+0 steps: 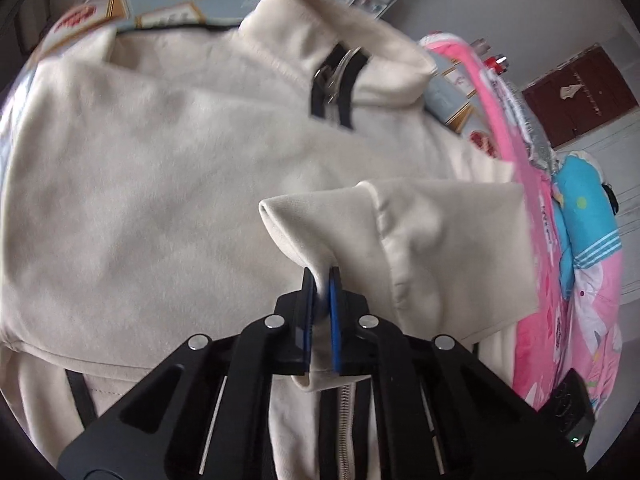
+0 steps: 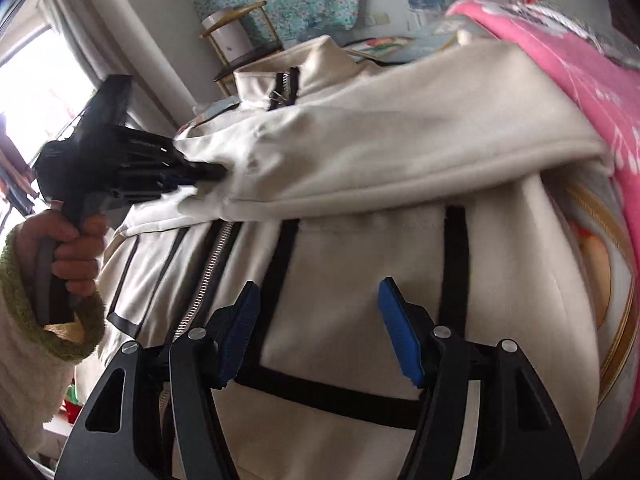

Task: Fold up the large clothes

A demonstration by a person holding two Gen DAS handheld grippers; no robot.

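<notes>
1. Two tongs are working a cream jacket (image 1: 132, 208) that is lying across the bed (image 1: 568, 280).
2. Left gripper (image 1: 320, 280) is pinching the sleeve cuff (image 1: 304, 232).
3. Right gripper (image 2: 318, 292) is hanging released, empty.
4. Next, probably, laying the sleeve flat.

Both wrist views close, angled down, sharing the cream jacket (image 1: 140, 200)

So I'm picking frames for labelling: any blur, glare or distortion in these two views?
Left wrist: fisheye bends the edges, the jacket is softly blurred, the claw sharp. Right wrist: the window is blown out, the zipper smeared by motion, the corners dark.
</notes>
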